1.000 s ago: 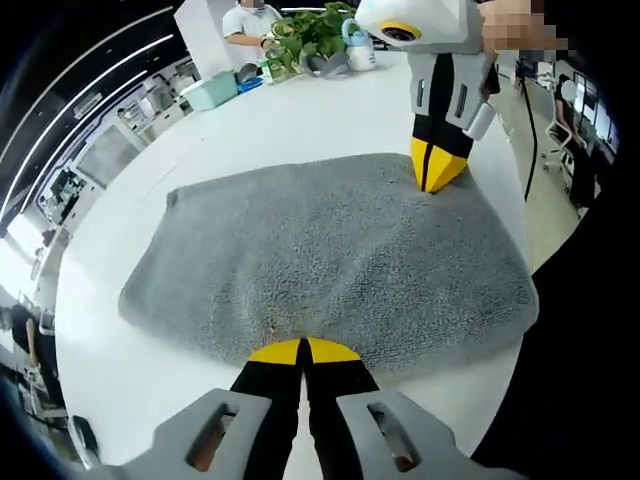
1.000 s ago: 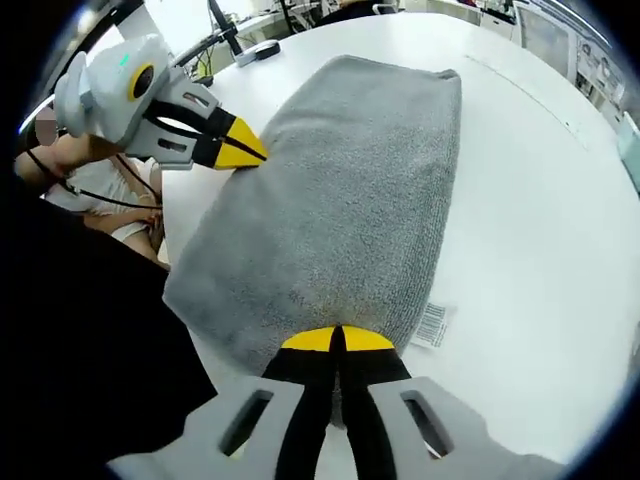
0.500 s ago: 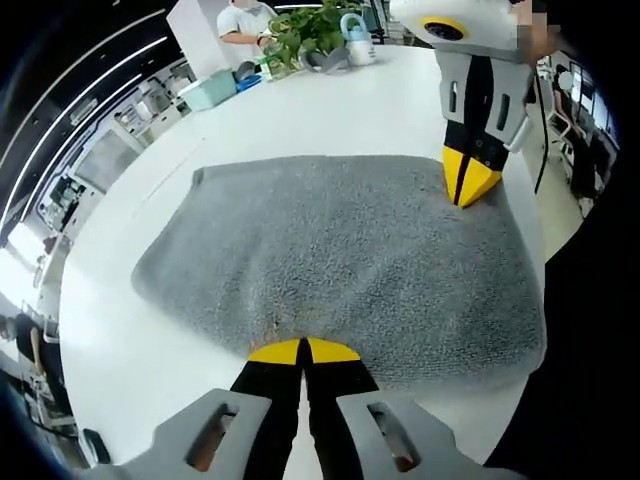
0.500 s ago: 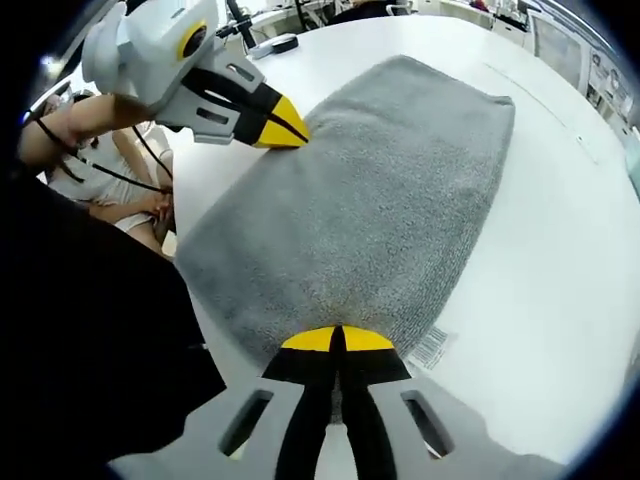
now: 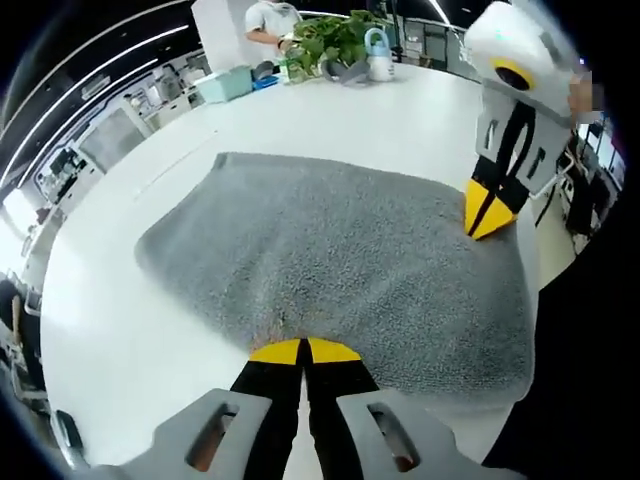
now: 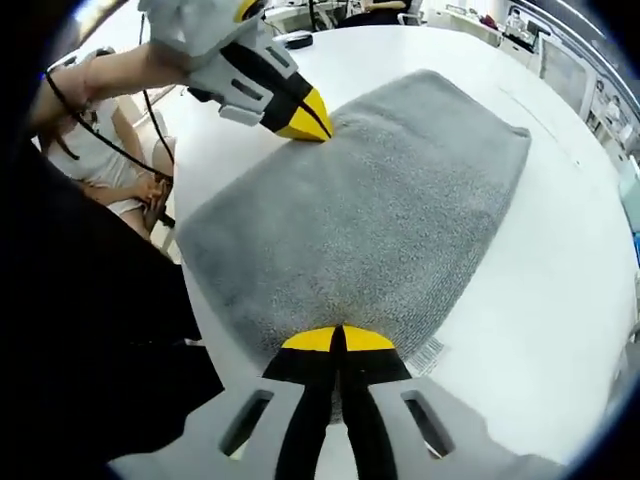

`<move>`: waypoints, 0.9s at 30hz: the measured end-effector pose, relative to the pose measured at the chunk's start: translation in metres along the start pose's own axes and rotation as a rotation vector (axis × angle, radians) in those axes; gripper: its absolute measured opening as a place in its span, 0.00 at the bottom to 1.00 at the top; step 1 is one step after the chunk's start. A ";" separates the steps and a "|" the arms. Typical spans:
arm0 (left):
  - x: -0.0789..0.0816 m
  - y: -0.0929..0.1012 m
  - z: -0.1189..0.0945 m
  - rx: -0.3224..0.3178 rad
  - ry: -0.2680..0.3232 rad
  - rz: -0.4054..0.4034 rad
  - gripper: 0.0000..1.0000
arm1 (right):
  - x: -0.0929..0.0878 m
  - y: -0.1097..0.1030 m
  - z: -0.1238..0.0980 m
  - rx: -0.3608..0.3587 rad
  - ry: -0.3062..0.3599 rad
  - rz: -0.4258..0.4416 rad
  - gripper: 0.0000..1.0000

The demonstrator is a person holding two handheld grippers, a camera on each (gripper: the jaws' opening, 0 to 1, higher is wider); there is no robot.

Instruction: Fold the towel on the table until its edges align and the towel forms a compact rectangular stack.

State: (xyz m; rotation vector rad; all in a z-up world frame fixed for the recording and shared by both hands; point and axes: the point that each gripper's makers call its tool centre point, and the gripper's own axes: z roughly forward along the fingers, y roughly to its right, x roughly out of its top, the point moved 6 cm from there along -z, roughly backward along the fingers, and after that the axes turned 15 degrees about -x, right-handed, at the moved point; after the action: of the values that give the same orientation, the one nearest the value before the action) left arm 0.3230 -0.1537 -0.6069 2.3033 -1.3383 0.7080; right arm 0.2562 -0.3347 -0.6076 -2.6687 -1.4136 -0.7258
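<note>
The towel [image 5: 340, 260] edge nearest the left gripper [image 5: 303, 350] is covered by that gripper's closed fingers [image 5: 275, 352], so the pinched hem cannot be made out. In the right gripper view, the label [image 6: 428, 352] at the towel's near edge is partly tucked under the cloth (its print too small to be read). The far items on the counter [image 5: 330, 110], among them a plant [image 5: 335, 35], are blurred.

I was working in an open office: beyond my tongs stood desks [image 5: 95, 150], potted plants [image 5: 335, 35], and a seated person [image 6: 110, 150].
</note>
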 end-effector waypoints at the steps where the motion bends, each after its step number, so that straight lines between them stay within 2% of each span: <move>1: 0.000 -0.001 0.000 -0.004 0.000 -0.005 0.01 | 0.000 0.000 0.000 -0.006 0.007 0.001 0.00; 6: 0.004 -0.004 0.002 -0.018 -0.016 -0.006 0.01 | -0.001 -0.004 -0.001 -0.051 0.059 -0.027 0.00; 11: 0.008 -0.009 0.004 -0.054 -0.051 -0.001 0.01 | -0.005 -0.010 -0.002 -0.144 0.129 -0.074 0.00; 12: 0.010 -0.010 0.005 -0.060 -0.066 0.015 0.01 | -0.005 -0.012 -0.001 -0.165 0.167 -0.072 0.00; 15: 0.015 -0.015 0.007 -0.092 -0.117 0.038 0.01 | -0.007 -0.016 -0.002 -0.170 0.202 -0.040 0.00; 17: 0.017 -0.018 0.008 -0.116 -0.148 0.014 0.01 | -0.007 -0.017 -0.002 -0.171 0.214 -0.032 0.00; 23: 0.019 -0.020 0.009 -0.143 -0.177 -0.014 0.01 | -0.005 -0.019 -0.002 -0.182 0.226 -0.055 0.00; 25: 0.019 -0.019 0.008 -0.149 -0.180 -0.009 0.01 | -0.006 -0.019 -0.002 -0.187 0.239 -0.061 0.00; 27: 0.019 -0.018 0.009 -0.154 -0.191 0.028 0.01 | -0.008 -0.020 -0.002 -0.203 0.274 -0.058 0.00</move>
State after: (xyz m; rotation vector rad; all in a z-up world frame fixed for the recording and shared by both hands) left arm 0.3487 -0.1628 -0.6038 2.2776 -1.4563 0.3863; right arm 0.2357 -0.3301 -0.6129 -2.5458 -1.4175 -1.2476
